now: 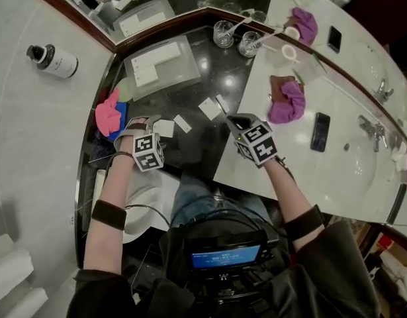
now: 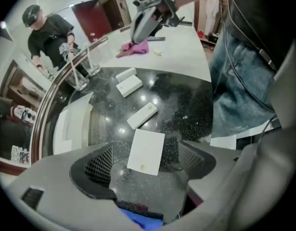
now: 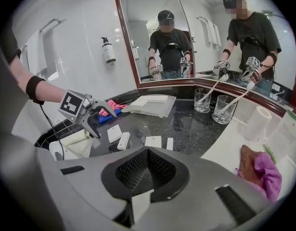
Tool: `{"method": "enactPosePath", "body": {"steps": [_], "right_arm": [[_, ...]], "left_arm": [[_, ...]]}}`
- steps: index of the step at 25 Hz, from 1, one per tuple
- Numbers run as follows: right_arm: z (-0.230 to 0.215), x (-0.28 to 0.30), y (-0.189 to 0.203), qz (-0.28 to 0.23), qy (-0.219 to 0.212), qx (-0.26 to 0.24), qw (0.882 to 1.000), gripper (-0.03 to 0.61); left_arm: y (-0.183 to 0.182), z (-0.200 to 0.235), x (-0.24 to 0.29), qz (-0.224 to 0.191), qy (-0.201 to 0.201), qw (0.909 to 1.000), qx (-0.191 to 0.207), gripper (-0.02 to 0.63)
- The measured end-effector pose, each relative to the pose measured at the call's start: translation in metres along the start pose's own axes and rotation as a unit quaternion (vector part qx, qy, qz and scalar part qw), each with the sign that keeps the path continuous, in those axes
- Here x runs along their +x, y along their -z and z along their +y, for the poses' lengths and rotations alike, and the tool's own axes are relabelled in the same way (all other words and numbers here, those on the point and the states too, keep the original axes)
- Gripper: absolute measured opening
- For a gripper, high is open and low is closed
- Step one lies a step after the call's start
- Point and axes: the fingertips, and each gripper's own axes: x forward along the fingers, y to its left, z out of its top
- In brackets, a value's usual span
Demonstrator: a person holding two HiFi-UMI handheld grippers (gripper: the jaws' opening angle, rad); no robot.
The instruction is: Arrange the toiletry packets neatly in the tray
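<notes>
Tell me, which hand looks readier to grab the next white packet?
Left. The left tongs stand open, straddling a white packet on the black counter. The right tongs are shut and would likely need to open first.

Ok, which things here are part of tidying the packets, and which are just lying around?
Job:
tray
four loose packets on the black counter
left gripper, open over one packet

Lying about:
two glasses
pink cloth
purple cloth
phone
bottle
</notes>
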Motion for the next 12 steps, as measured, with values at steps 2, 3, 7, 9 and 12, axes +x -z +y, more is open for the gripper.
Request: {"method": "enactPosePath", "body": {"steps": [2, 3, 7, 9, 12], "right_arm": [[-0.001, 0.007, 0.005, 0.006, -0.001, 0.001, 1.0, 0.012], [0.0, 0.01, 0.007, 0.008, -0.002, 0.002, 1.0, 0.012], [0.004, 0.016, 0.01, 0.015, -0.006, 0.011, 1.0, 0.012], [0.003, 0.018, 0.014, 0.018, -0.008, 0.015, 1.0, 0.012], [0.001, 0.017, 0.017, 0.021, -0.008, 0.022, 1.0, 0.012]], "left_arm": [[0.008, -0.001, 0.014, 0.016, 0.022, 0.9993, 0.026, 0.416], [0.011, -0.002, 0.02, 0.024, 0.034, 0.9985, 0.034, 0.416], [0.018, -0.004, 0.038, 0.042, 0.073, 0.9955, 0.044, 0.412], [0.019, -0.005, 0.043, 0.046, 0.083, 0.9944, 0.047, 0.411], [0.02, -0.01, 0.049, 0.054, 0.107, 0.9917, 0.046, 0.403]]}}
